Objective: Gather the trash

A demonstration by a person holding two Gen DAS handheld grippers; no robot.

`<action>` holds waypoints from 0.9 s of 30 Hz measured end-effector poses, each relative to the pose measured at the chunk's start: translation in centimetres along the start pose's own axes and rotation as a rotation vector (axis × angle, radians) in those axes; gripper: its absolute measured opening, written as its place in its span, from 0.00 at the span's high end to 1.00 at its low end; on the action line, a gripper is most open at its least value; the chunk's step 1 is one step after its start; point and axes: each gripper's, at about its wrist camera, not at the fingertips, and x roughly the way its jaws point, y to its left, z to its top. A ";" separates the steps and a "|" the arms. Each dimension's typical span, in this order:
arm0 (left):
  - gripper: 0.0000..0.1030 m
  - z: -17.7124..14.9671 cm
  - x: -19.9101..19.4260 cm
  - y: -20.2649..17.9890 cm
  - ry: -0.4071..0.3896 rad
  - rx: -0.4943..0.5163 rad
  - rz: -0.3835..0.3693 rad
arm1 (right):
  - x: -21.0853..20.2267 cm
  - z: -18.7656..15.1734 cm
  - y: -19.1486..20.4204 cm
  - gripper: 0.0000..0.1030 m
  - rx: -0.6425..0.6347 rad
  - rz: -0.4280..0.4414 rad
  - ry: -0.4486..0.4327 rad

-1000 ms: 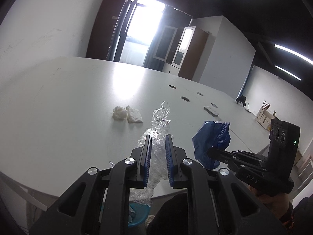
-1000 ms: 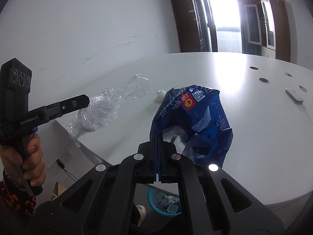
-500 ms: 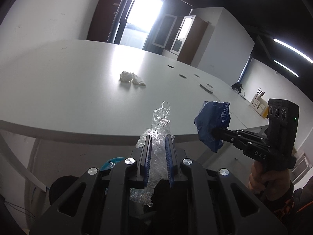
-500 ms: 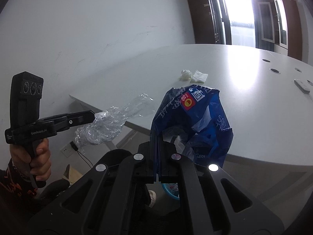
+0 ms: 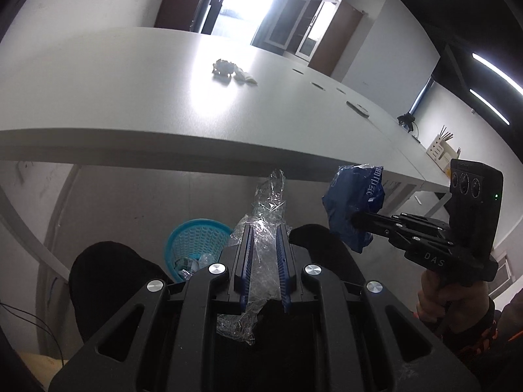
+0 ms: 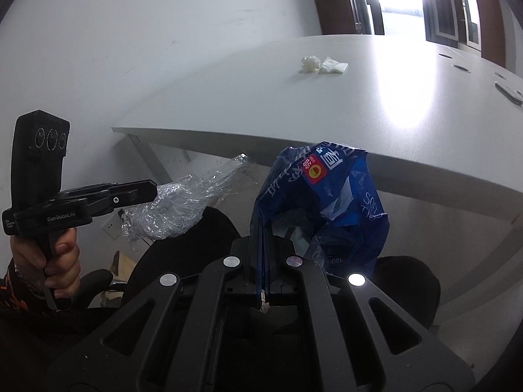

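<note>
My left gripper (image 5: 264,228) is shut on a crumpled clear plastic wrapper (image 5: 266,215), held below the table edge; it also shows in the right wrist view (image 6: 183,202). My right gripper (image 6: 263,238) is shut on a blue plastic snack bag (image 6: 327,196), seen too in the left wrist view (image 5: 354,202). A turquoise waste basket (image 5: 194,245) with some trash inside stands on the floor just left of and below the wrapper. Two crumpled white tissues (image 5: 230,72) lie on the white table (image 5: 130,98).
Black chair backs (image 5: 108,277) stand beside the basket under the table edge. A white remote (image 6: 508,91) and a wooden pen holder (image 5: 441,152) sit farther along the table. Table legs (image 6: 150,156) run down at the left.
Both grippers have dropped from above the tabletop to below its edge, each still holding its trash. The turquoise basket has come into view beneath the left gripper.
</note>
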 end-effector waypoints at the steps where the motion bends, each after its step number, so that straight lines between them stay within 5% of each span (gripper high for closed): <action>1: 0.87 -0.2 0.6 0.3 0.013 -0.006 0.006 | 0.5 -0.2 -0.1 1.00 0.003 -0.001 0.011; 18: 0.87 -2.1 11.1 5.4 0.179 -0.015 0.131 | 11.5 -4.6 -3.6 1.00 0.083 -0.059 0.236; 27: 0.87 -2.5 17.2 9.6 0.260 -0.150 0.141 | 19.3 -5.5 -6.9 1.00 0.177 -0.045 0.364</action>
